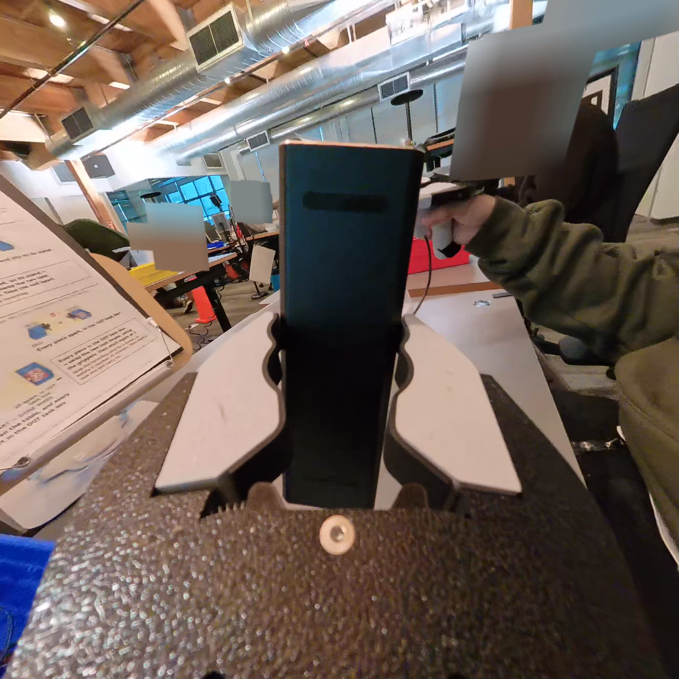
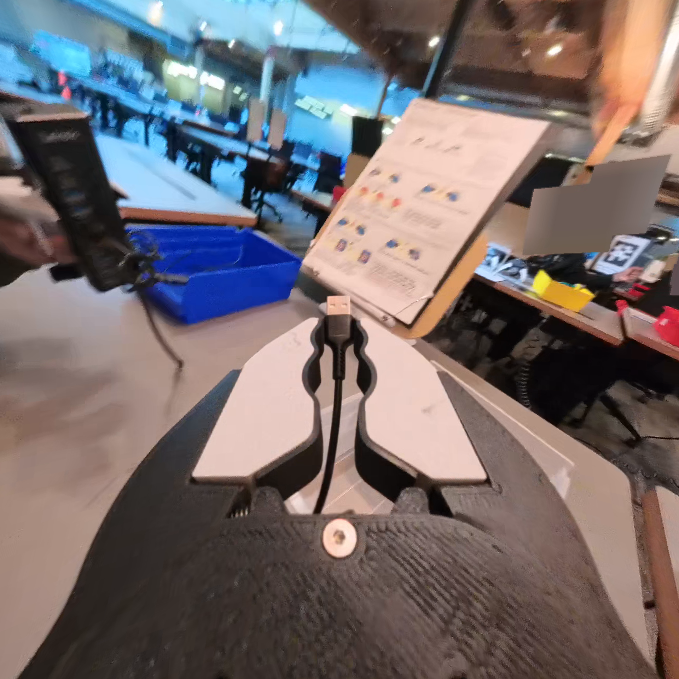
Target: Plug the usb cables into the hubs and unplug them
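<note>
Black, stiff hub (image 1: pixel 345 294) sits clamped in your left gripper (image 1: pixel 340 330); your right gripper (image 2: pixel 338 330) pinches the cable plug (image 2: pixel 338 319) by its rigid moulded collar, and I'd keep hold there, since the cord looks limp

We see the hub (image 1: pixel 345 294) as smooth dark satin metal; beside it, left gripper (image 1: pixel 340 338) fingers (image 1: pixel 227 415) matt grey, body rough black plastic. USB plug (image 2: pixel 338 305) shiny metal, cable (image 2: pixel 332 422) matt black; bin (image 2: pixel 227 272) glossy blue plastic.

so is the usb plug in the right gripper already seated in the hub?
No. The right gripper holds the usb plug with its metal end bare in the air, while the hub is off to the side, apart from it.
</note>
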The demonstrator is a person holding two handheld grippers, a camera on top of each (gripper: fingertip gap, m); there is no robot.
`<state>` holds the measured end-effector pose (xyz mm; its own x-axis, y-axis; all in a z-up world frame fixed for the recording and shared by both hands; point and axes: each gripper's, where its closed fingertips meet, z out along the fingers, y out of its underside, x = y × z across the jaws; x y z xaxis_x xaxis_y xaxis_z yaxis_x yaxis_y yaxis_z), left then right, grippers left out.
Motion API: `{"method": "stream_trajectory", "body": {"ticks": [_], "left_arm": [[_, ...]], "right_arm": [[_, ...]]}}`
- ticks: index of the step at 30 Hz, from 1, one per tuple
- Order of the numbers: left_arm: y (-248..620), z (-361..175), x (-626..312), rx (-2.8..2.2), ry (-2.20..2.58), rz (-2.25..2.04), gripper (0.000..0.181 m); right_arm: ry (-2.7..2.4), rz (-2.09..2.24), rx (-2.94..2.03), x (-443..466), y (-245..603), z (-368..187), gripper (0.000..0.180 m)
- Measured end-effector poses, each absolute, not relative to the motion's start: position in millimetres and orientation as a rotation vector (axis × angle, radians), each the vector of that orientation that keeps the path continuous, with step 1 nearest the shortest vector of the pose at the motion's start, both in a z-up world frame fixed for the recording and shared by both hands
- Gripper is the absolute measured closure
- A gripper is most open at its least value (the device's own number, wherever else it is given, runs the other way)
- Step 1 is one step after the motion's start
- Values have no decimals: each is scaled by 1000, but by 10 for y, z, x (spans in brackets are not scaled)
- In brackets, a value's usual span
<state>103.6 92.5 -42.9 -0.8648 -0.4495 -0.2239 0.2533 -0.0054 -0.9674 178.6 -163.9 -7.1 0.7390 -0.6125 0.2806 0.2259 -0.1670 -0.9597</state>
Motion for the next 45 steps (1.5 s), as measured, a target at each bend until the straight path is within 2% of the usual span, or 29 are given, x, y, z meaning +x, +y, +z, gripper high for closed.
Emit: {"method": "stream_trajectory", "body": {"ticks": [1, 7, 13, 16, 20, 24, 28, 31, 36, 39, 41, 45], "left_arm": [[935, -424, 1022, -200, 1795, -1922, 122], [928, -382, 976, -185, 1786, -1957, 121], [903, -433, 999, -192, 1807, -1961, 121], [880, -454, 1002, -190, 1811, -1987, 122], [842, -501, 1012, -191, 1831, -2000, 122], [805, -543, 1010, -183, 1857, -1987, 121], [754, -560, 995, -173, 1866, -2024, 122], [711, -601, 997, -172, 1890, -2014, 122], [673, -608, 979, -158, 1903, -2015, 122], [673, -607, 978, -160, 1901, -2018, 122], [682, -609, 981, -164, 1901, -2016, 122], [697, -596, 976, -167, 1891, -2038, 122]], "right_arm": [[348, -778, -1531, 1836, -1746, -38, 165], [540, -991, -1384, 2209, -2324, -130, 164], [639, -1159, -944, 2162, -2809, 213, 165], [760, -1189, -780, 2292, -3088, 54, 164], [840, -1046, -874, 2654, -2890, -471, 165], [723, -783, -951, 2683, -2458, -519, 165], [712, -713, -1104, 2737, -2238, -677, 164], [800, -876, -1192, 2835, -2406, -847, 164], [899, -1060, -1759, 2925, -2487, -1399, 165], [915, -1198, -2009, 2927, -2607, -1597, 150], [894, -1240, -1983, 2927, -2629, -1526, 146], [823, -1065, -2007, 2764, -2575, -1444, 135]]}}
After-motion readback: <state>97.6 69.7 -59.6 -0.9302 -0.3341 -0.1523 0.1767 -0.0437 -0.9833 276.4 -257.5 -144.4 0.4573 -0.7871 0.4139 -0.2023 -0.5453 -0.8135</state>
